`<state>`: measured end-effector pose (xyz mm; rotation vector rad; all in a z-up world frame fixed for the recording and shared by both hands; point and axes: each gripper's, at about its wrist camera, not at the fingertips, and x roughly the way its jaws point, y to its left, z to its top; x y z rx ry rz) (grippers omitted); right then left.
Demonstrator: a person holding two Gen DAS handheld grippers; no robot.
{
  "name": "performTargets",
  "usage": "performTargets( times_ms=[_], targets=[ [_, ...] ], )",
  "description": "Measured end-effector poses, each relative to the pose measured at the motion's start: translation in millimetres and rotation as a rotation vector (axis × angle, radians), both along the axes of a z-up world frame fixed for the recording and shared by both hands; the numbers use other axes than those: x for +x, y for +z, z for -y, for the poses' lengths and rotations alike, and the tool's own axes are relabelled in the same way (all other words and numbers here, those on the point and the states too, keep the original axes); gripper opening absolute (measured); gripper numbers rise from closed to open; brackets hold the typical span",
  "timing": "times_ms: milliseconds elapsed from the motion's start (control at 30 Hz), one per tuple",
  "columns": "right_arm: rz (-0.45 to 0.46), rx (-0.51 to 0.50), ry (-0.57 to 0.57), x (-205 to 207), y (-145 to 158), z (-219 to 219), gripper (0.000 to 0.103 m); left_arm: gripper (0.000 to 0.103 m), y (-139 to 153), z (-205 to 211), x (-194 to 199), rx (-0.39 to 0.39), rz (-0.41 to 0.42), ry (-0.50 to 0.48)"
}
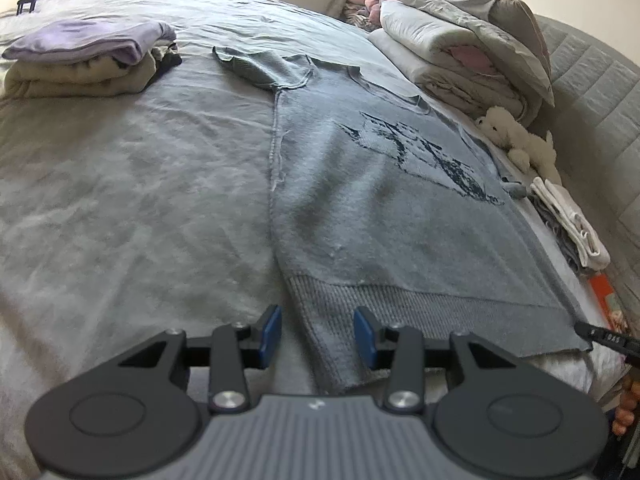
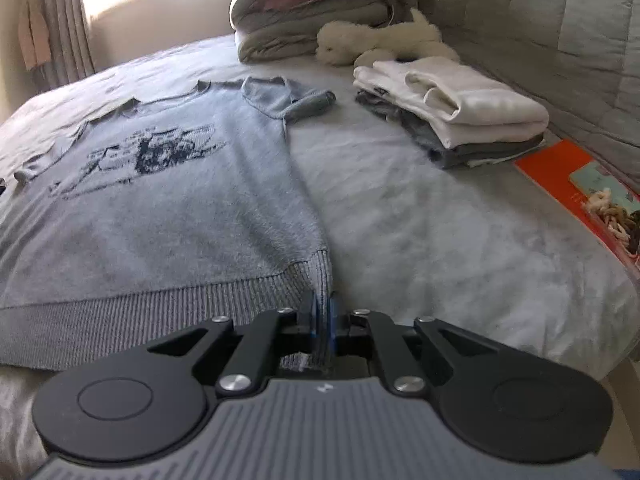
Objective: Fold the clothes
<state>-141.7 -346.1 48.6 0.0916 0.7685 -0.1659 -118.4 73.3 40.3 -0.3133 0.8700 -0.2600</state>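
**Grippers at the near hem of a grey sweater**

Two hand-held grippers are seen at the near edge of a bed [image 1: 132, 184], where a grey sweater [image 1: 384, 216] is spread flat, front up, with a dark printed picture [image 1: 424, 152] across the chest. On the left gripper [image 1: 316, 334] the blue pads [image 1: 270, 334] are parted, and the left corner of the ribbed hem is seen lying between them without being pressed. The right gripper [image 2: 323, 322] is closed tight, and the right corner of the hem is pinched between its pads. In the left wrist view the tip of the right gripper is visible at the far right end of the hem.

Both short sleeves are seen at the far end of the sweater, the right one [image 2: 296, 100] lying loosely on the sheet. A stack of folded clothes [image 1: 84, 60], lilac on top, is set far to the left. To the right of the sweater a white and grey folded pile [image 2: 452, 116] is placed, with an orange book [image 2: 560, 184] just beside it. Farther off, a white plush toy [image 2: 380, 40] rests against stacked bedding [image 2: 312, 8] near the padded headboard [image 2: 560, 20].
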Motion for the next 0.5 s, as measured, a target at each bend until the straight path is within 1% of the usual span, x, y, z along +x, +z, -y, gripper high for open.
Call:
performTargets(
  times_ms=[200, 267, 300, 333, 367, 433, 500],
  targets=[
    [0.008, 0.004, -0.015, -1.0, 1.7, 0.8, 0.007, 0.042, -1.0, 14.0, -0.6, 0.002, 0.012, -0.066],
    [0.006, 0.005, -0.013, -0.4, 1.3, 0.4, 0.007, 0.041, -3.1, 19.1, 1.6, 0.017, 0.017, -0.073],
    [0.004, 0.006, -0.010, 0.0, 0.9, 0.1, 0.007, 0.037, -4.2, 19.9, 2.4, 0.024, 0.019, -0.070],
    [0.002, 0.008, -0.008, 0.8, 0.3, 0.4, 0.007, 0.008, -3.4, 18.8, 2.4, 0.021, 0.019, -0.069],
    [-0.002, 0.013, -0.007, 1.8, -0.7, 1.1, 0.007, 0.006, -2.7, 17.7, 2.4, 0.018, 0.019, -0.068],
    [0.000, 0.031, -0.007, 2.4, -0.9, 3.7, 0.007, 0.005, -0.7, 15.1, 2.2, 0.009, 0.020, -0.066],
    [0.034, 0.092, -0.001, -0.4, 3.2, 10.8, 0.007, 0.005, 12.7, 1.8, -3.6, -0.056, 0.037, -0.054]
  ],
)
